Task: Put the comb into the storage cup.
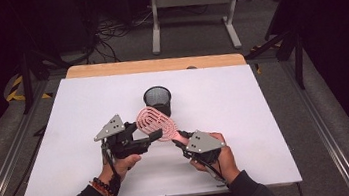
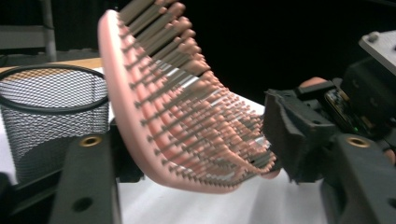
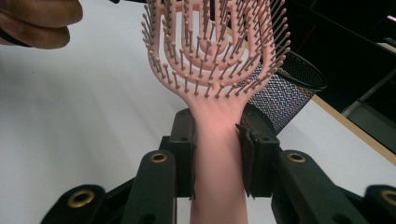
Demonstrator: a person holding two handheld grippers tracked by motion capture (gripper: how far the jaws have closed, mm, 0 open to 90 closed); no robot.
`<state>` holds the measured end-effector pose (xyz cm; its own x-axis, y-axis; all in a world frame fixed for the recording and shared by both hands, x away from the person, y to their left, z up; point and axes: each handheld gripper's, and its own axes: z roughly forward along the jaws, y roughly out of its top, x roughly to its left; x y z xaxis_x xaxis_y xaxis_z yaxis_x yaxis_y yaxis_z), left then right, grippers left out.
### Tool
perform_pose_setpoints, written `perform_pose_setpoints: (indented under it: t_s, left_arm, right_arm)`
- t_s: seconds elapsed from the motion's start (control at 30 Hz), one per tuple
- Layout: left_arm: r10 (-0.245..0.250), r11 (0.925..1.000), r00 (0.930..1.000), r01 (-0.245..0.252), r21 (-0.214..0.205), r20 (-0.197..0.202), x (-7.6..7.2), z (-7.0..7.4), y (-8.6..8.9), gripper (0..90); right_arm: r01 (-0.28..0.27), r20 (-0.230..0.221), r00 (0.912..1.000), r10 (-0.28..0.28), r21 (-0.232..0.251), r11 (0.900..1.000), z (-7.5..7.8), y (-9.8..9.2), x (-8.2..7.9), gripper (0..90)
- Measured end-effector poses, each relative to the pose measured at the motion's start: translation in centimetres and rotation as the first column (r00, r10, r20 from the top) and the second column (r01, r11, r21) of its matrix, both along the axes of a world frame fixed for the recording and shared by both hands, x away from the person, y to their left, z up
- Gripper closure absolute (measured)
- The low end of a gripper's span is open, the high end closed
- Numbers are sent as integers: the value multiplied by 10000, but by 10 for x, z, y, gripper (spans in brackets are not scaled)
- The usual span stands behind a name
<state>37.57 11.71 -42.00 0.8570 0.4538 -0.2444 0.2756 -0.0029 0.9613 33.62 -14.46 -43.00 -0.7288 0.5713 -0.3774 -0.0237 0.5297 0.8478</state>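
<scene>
A pink vented hairbrush (image 1: 155, 123) is held in the air over the white table top, just in front of a black mesh cup (image 1: 157, 100). My right gripper (image 1: 180, 140) is shut on the brush's handle (image 3: 217, 154), with one pad on each side of it. My left gripper (image 1: 154, 133) comes in from the left and is shut on the brush head (image 2: 187, 116). One of its pads sits behind the head's back and the other meets the bristle tips. The mesh cup (image 2: 51, 116) stands upright and looks empty, just beyond the brush head.
The white board (image 1: 265, 117) covers the table, with a wooden strip (image 1: 158, 64) along its far edge. Past it are a white desk frame (image 1: 191, 5), cables on the floor and dark stands. A hand (image 3: 37, 23) shows at the upper left of the right gripper view.
</scene>
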Motion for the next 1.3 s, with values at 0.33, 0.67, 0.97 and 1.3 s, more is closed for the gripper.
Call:
perform_pose_setpoints:
  t_s: [0.33, 0.67, 0.97, 1.3]
  left_arm:
    - [-366, 9976, 9991, 379, -584, 227, -2, 1, 7, 594]
    - [-453, 9983, 9940, 487, -315, 999, -9, 6, 4, 631]
    - [-256, 9996, 9908, 270, -92, 1332, -11, 13, 10, 634]
    - [35, 10000, 9870, -27, -55, 1610, -12, 19, 26, 634]
  right_arm:
    - [69, 107, 9999, -68, -147, 9999, -4, 4, -1, 691]
    - [-78, -196, 9998, 77, -41, 10000, -5, 5, 1, 680]
    - [-271, -369, 9989, 283, 305, 9992, -3, 0, 2, 552]
    - [-169, -391, 9990, 205, 906, 9957, 4, -17, 1, 305]
